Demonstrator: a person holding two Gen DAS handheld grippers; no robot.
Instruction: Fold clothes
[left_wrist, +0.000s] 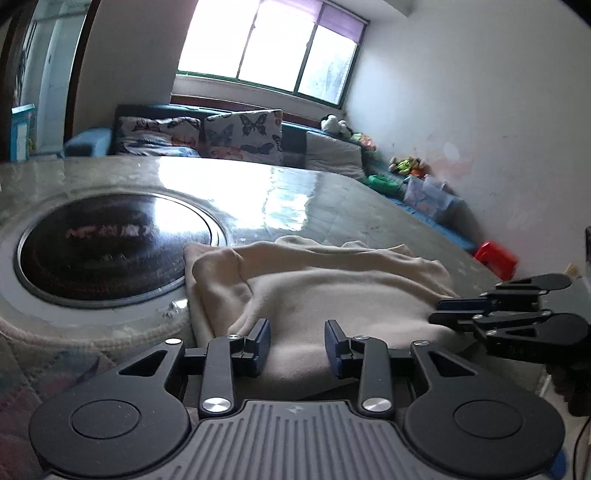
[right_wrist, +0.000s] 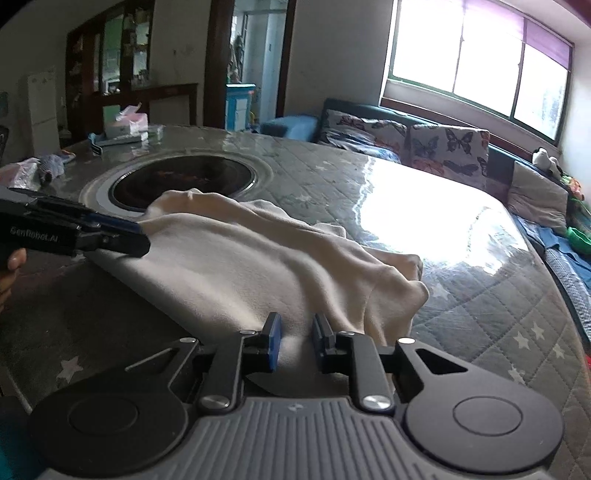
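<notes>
A cream garment lies rumpled on the table, partly folded; it also shows in the right wrist view. My left gripper is open, its jaws apart over the garment's near edge. In the right wrist view the left gripper comes in from the left at the garment's left edge. My right gripper is open over the garment's near edge. In the left wrist view the right gripper comes in from the right, at the garment's right edge.
The table has a quilted star cloth under a glossy cover and a round black inset hob just beyond the garment. A tissue pack and small items lie at its far left. A sofa with butterfly cushions stands behind.
</notes>
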